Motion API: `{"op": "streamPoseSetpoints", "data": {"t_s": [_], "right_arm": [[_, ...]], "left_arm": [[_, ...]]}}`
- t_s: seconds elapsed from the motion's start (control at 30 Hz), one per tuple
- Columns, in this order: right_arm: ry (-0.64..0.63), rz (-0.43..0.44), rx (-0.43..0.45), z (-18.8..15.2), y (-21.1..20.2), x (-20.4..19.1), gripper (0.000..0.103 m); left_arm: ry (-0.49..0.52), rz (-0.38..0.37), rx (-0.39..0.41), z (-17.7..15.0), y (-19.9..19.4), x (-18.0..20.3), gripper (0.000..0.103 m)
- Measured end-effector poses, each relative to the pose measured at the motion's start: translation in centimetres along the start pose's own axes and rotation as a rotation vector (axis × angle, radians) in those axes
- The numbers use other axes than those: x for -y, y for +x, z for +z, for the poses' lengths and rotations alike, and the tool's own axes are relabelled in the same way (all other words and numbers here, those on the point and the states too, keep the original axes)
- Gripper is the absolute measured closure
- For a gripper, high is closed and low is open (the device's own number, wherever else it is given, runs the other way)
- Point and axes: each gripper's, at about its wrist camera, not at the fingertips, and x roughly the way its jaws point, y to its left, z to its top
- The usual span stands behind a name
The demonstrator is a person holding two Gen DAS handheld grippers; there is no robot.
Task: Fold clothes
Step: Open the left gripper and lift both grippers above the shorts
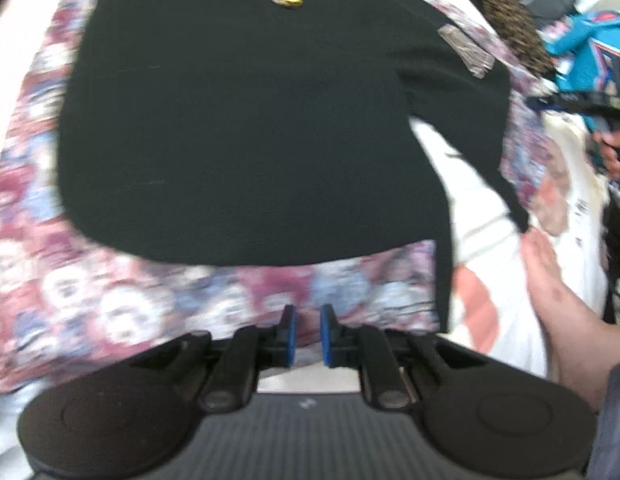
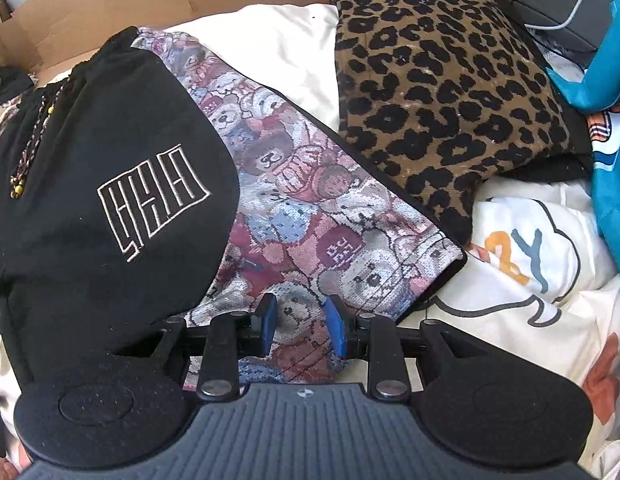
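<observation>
On the cluttered bed, the black hoodie (image 1: 246,128) lies spread on its bear-print sleeve (image 2: 310,240); your left gripper (image 1: 308,336) and right gripper (image 2: 302,326) hover slightly apart, empty, so pinch the edge squarely.

blur: bear-print fabric (image 1: 70,280) smeared | cut off: leopard cushion (image 2: 429,80) top edge

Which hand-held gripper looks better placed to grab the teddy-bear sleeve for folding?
Probably the right hand-held gripper: its open jaws hover right above the teddy-bear sleeve. The left hand-held gripper sits by the black top's hem.
</observation>
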Motion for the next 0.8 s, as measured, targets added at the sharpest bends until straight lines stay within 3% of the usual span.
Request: {"op": "streamPoseSetpoints", "data": {"t_s": [0.17, 0.23, 0.5, 0.8], "right_arm": [[0.032, 0.007, 0.010, 0.3, -0.8, -0.1, 0.069], [0.033, 0.016, 0.016, 0.3, -1.1, -0.2, 0.069], [0.006, 0.027, 0.007, 0.3, -1.3, -1.1, 0.069], [-0.017, 0.029, -0.016, -0.3, -0.9, -1.7, 0.069]], "left_arm": [[-0.092, 0.106, 0.040, -0.1, -2.9, -3.8, 0.088], [-0.129, 0.148, 0.056, -0.2, -3.7, -5.5, 0.076], [-0.239, 0.316, 0.048, 0.0, -5.4, -11.2, 0.077], [-0.254, 0.391, -0.030, -0.8, -5.3, -14.0, 0.077]]}}
